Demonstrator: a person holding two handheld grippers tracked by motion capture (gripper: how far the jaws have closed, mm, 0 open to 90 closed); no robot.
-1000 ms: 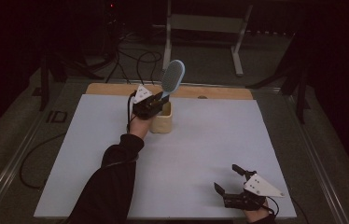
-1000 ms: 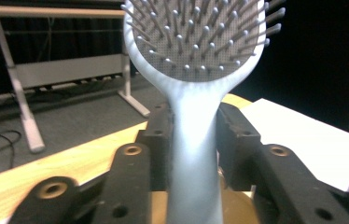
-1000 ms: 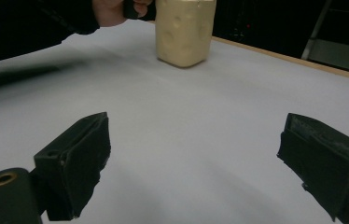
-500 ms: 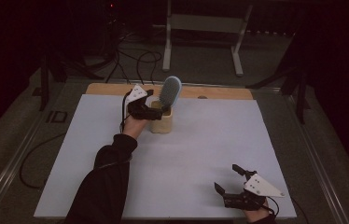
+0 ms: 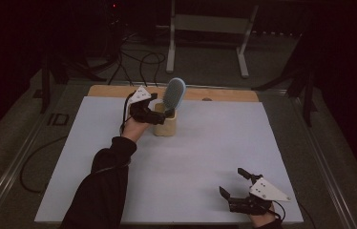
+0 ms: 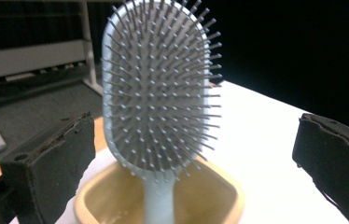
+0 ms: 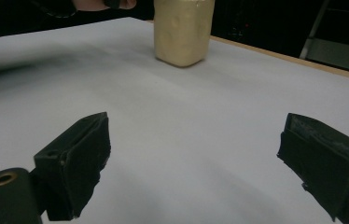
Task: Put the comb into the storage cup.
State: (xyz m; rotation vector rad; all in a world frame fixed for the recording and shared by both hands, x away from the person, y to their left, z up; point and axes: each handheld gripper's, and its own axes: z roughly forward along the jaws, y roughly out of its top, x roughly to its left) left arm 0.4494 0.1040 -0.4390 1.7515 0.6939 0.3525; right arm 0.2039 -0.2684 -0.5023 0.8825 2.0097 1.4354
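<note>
Hairbrush, pale blue oval paddle with grey bristles (image 5: 173, 93), stands handle-down in the cream square plastic cup (image 5: 165, 125) at the far side of the white table sheet (image 5: 205, 157). Left gripper (image 5: 160, 116) sits just left of the cup; its 2 jaws have just been opening and now stand wide apart, brush head between them, untouched. Right gripper (image 5: 234, 186) rests at the near right edge, well apart, jaws spread, nothing held
</note>
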